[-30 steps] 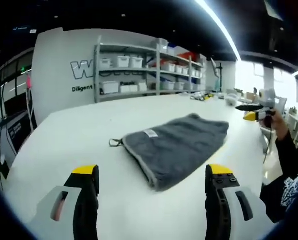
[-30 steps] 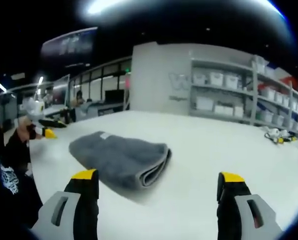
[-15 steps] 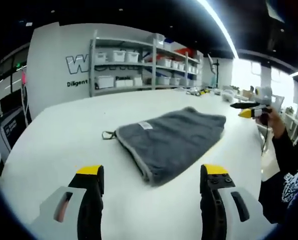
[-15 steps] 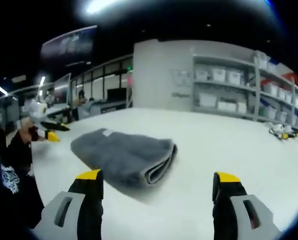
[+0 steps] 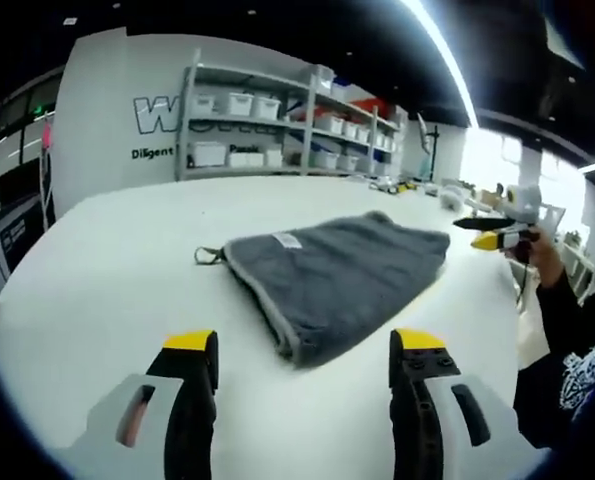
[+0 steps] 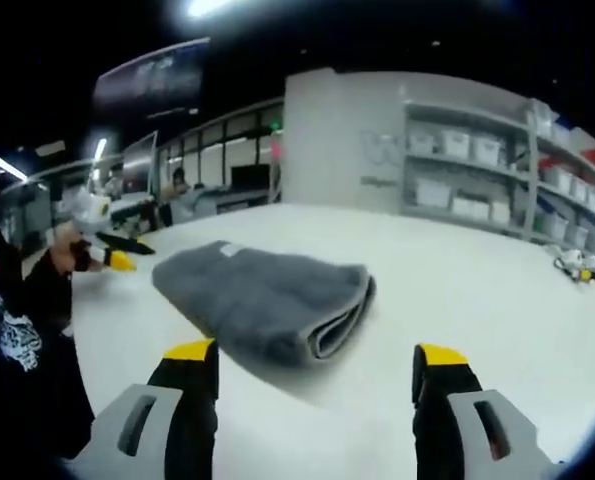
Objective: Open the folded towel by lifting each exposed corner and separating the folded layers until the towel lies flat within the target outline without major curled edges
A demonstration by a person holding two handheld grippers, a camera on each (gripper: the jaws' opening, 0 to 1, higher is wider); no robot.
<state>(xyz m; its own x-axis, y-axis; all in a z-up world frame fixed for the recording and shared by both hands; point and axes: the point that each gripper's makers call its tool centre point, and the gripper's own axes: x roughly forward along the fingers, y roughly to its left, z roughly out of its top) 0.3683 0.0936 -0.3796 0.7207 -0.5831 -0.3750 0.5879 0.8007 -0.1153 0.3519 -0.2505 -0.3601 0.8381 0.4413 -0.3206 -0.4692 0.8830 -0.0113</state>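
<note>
A grey folded towel (image 5: 337,278) lies on the white table (image 5: 107,280), with a white label and a small hanging loop (image 5: 208,255) at its far left corner. My left gripper (image 5: 303,350) stands open just short of the towel's near corner, nothing between its yellow-tipped fingers. In the right gripper view the same towel (image 6: 262,298) shows its stacked fold edge facing right. My right gripper (image 6: 314,360) is open, close in front of the towel. Each gripper appears in the other's view: the right one (image 5: 497,232) beyond the towel, the left one (image 6: 112,250) at left.
Metal shelves with white bins (image 5: 277,130) stand against the far wall behind the table. Small items (image 6: 577,265) lie on the table at the far right. A person's dark sleeve (image 5: 567,320) reaches along the table's right side.
Both views have edged closer to the towel, which now looks larger. The jaws of both grippers have narrowed slightly but stay open. The towel itself has not moved.
</note>
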